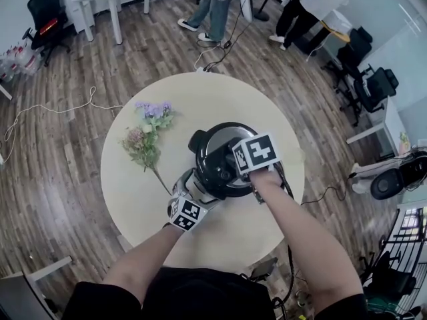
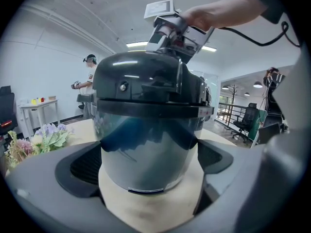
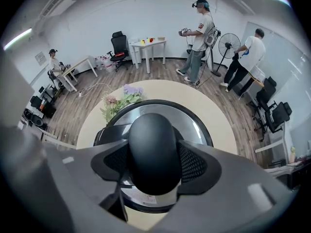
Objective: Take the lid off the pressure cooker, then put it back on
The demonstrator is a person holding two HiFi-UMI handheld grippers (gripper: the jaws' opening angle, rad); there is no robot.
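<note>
Silver-bodied, one round pressure cooker (image 1: 215, 162) stands mid-way across the single round beige table (image 1: 133, 192), its black-rimmed steel lid (image 3: 194, 125) on. Of two grippers, the left gripper (image 2: 150, 164) clamps the cooker's body from the near side, and the right gripper (image 3: 153, 161) pinches the lid's domed black knob (image 3: 153, 144) from above. One bunch of artificial flowers (image 1: 147, 135) lies left, apart. Bare tabletop surrounds the cooker out to every edge.

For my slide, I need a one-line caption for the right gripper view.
Right gripper clamps the black knob on the pressure cooker lid, round table below.
</note>
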